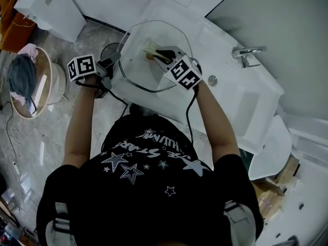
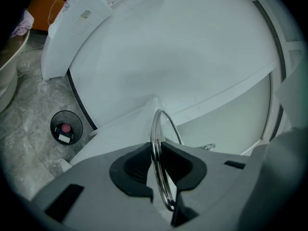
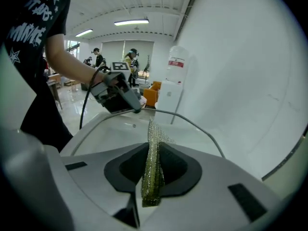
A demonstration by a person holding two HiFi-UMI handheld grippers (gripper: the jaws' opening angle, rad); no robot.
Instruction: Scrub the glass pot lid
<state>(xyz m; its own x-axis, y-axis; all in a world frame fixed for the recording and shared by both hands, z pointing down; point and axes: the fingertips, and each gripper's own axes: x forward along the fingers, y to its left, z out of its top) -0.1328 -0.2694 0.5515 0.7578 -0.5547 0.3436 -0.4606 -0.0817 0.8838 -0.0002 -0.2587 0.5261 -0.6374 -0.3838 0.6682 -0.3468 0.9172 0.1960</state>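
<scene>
The glass pot lid [image 1: 139, 72], clear with a metal rim, is held tilted over the white sink [image 1: 230, 94]. My left gripper [image 1: 114, 61] grips its left edge. In the left gripper view the steel rim [image 2: 157, 129] stands edge-on between the dark pads [image 2: 137, 165], and the left gripper [image 2: 159, 154] is shut on it. My right gripper [image 1: 163, 54] reaches over the lid from the right, shut on a gold-green mesh scrub cloth [image 1: 151, 50]. In the right gripper view the scrub cloth [image 3: 153, 167] is pinched upright in the right gripper [image 3: 154, 155], with the lid's rim [image 3: 202, 128] arcing beyond.
A chrome faucet [image 1: 247, 53] and a round button [image 1: 212, 80] sit on the sink's right side. On the floor to the left are a small round bin [image 2: 65, 128], a basket of cloths [image 1: 28, 81] and a white cabinet [image 1: 51, 9]. People stand far off in the right gripper view.
</scene>
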